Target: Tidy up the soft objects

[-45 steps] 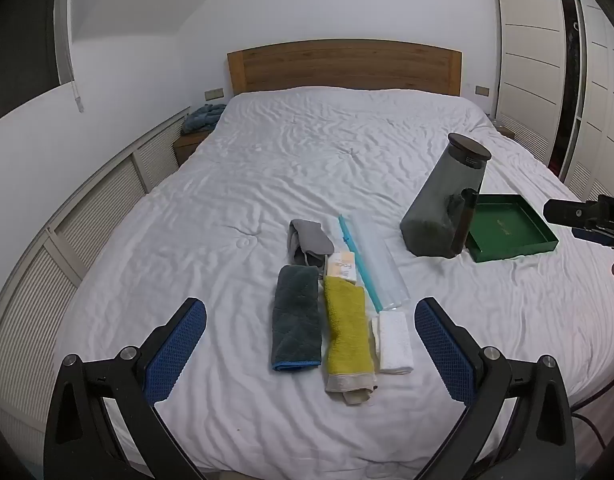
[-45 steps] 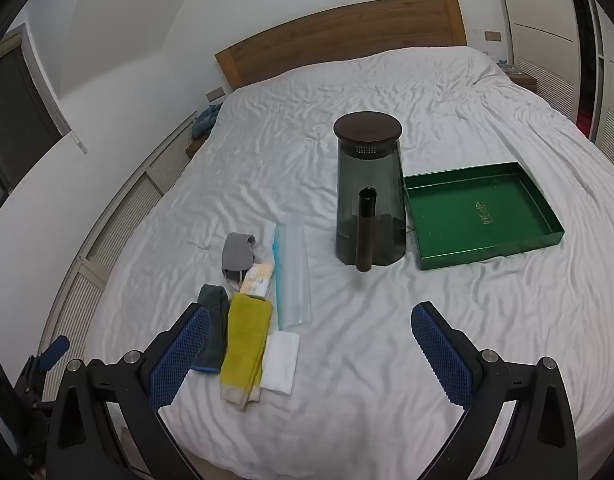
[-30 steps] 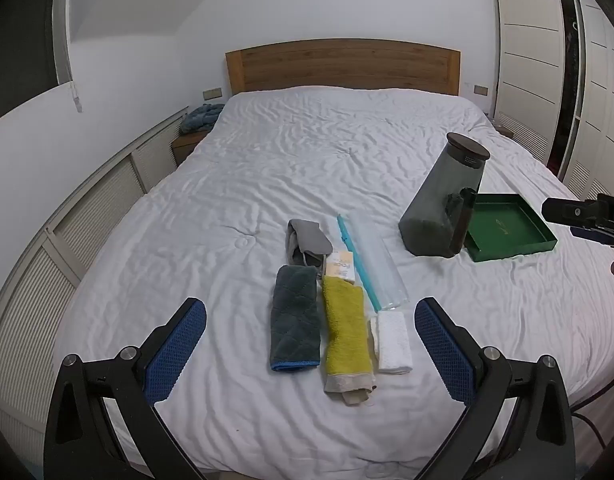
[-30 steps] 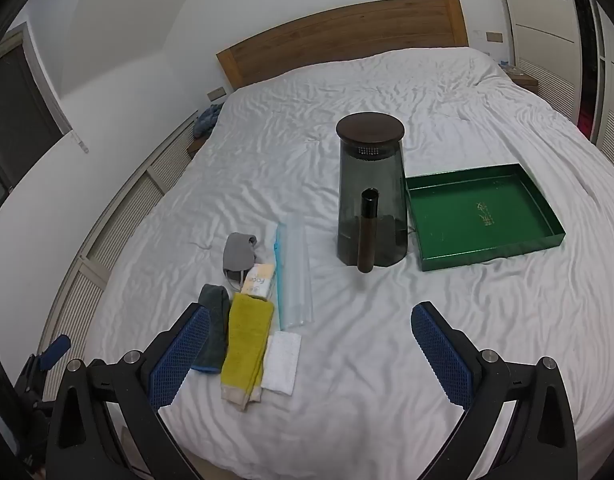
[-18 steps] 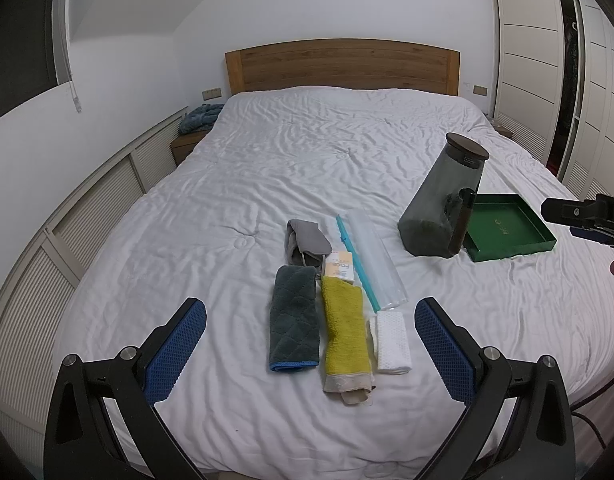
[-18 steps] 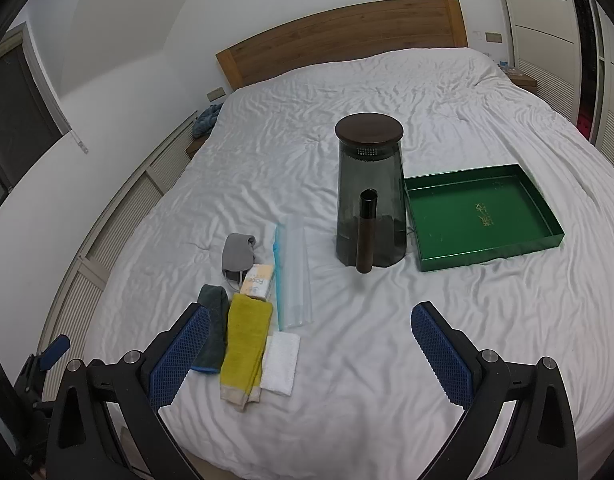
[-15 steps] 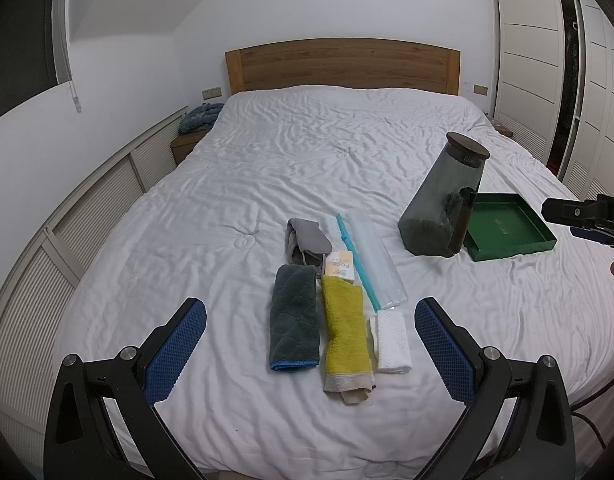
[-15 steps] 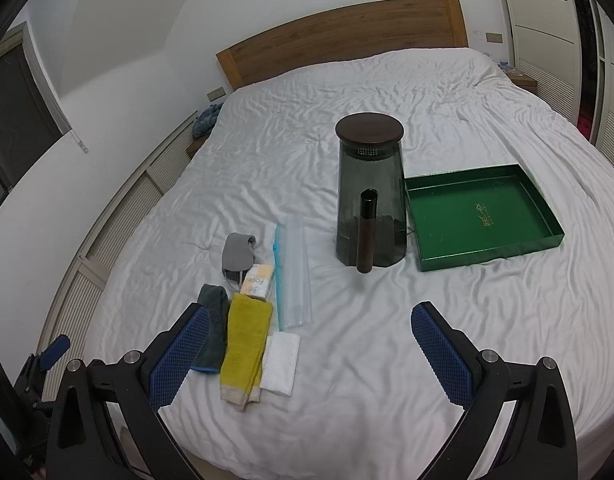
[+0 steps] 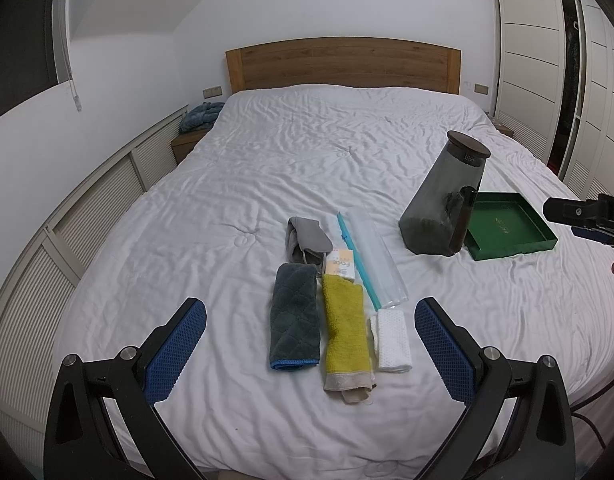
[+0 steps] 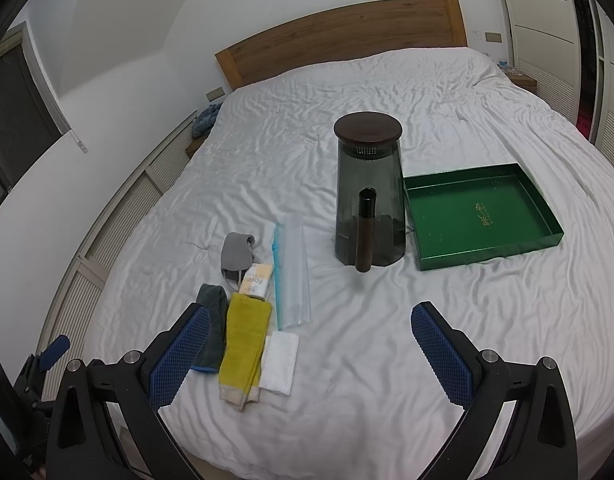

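Observation:
Soft things lie in a group on the white bed [image 9: 227, 208]: a dark grey quilted cloth [image 9: 295, 322], a yellow towel [image 9: 345, 336], a small white cloth [image 9: 391, 340], a grey face mask [image 9: 307, 236], a small tissue pack [image 9: 341, 266] and a clear zip bag [image 9: 373, 256]. They also show in the right wrist view: the yellow towel [image 10: 245, 338], the white cloth [image 10: 279, 360], the mask [image 10: 237, 252]. My left gripper [image 9: 309, 352] is open and empty, above the cloths. My right gripper [image 10: 309, 350] is open and empty, to their right.
A dark smoked-glass jug with a brown lid [image 10: 369, 192] stands mid-bed beside an empty green tray [image 10: 479, 212]. A wooden headboard [image 9: 343, 62] is at the far end. A louvred wall panel [image 9: 87, 200] runs along the left, wardrobes [image 9: 547, 60] along the right.

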{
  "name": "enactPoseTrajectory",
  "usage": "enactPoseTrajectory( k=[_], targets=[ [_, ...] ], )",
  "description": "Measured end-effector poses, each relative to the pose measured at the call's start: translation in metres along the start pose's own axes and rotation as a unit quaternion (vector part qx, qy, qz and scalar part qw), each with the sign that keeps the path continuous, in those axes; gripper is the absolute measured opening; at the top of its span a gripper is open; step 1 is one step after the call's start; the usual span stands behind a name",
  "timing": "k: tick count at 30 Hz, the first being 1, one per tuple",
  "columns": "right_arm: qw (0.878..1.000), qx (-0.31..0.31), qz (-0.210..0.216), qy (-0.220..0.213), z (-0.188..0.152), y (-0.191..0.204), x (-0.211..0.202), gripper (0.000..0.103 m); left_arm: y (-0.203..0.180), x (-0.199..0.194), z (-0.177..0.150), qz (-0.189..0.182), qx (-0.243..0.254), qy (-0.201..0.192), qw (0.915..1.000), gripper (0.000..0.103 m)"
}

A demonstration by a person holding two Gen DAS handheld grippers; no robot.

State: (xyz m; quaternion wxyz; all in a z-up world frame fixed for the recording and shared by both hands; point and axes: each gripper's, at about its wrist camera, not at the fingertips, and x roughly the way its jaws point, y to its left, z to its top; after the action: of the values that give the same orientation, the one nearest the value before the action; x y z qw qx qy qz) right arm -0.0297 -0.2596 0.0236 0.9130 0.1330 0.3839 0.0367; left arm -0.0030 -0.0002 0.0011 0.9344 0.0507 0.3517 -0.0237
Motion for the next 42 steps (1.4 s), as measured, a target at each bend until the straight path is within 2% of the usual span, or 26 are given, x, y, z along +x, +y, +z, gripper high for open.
enactPoseTrajectory(
  k=[33,42],
  targets=[
    [1.0,-0.003,-0.001,0.003,-0.003,0.0,0.002,0.102,-0.003,0.004,-0.001,-0.001,0.0,0.003,1.0,0.102],
    [1.0,-0.009,-0.001,0.01,-0.004,-0.001,0.006,0.102,-0.003,0.01,-0.012,-0.002,0.0,0.005,1.0,0.102]
  ],
)
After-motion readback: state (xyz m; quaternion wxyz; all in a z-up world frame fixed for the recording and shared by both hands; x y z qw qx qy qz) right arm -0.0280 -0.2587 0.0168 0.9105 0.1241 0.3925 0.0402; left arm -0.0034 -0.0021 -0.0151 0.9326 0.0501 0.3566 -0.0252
